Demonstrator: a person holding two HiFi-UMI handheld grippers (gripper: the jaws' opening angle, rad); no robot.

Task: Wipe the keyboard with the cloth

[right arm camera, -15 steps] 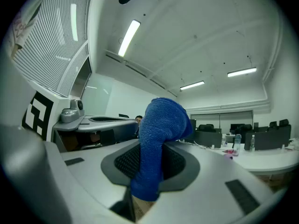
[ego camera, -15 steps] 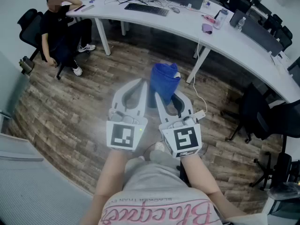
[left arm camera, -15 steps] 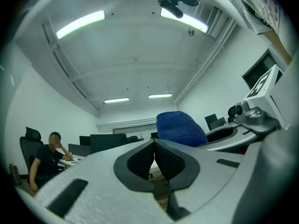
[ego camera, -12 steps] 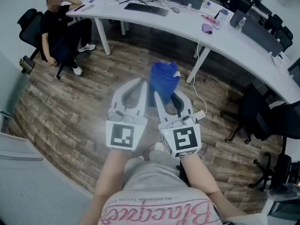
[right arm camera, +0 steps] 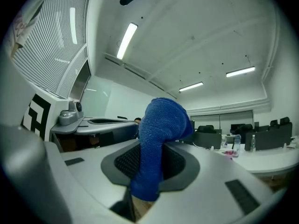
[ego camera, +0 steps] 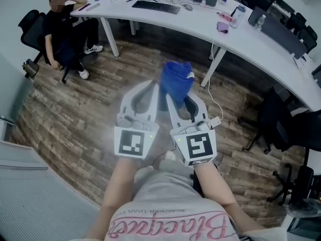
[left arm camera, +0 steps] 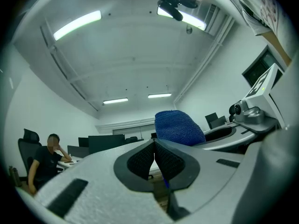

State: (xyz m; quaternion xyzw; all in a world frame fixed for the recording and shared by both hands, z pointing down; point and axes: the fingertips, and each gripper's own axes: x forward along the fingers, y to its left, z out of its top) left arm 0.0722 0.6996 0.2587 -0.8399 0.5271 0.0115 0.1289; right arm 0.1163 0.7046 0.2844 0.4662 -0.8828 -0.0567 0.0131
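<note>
The right gripper (right arm camera: 148, 169) clenches its fingers (right arm camera: 181, 164) on the blue cloth (right arm camera: 161, 120), which bulges past their tips; the left gripper (left arm camera: 154, 148) holds its fingers (left arm camera: 139, 161) clenched together, empty.

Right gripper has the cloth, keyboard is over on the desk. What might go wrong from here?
1. The right gripper pinches only a fold of the cloth; the rest bulges free and may slip out while wiping.
2. A cable trails from the desk to the floor: a possible snag on the way.
3. The mouse near the keyboard might get knocked.
</note>
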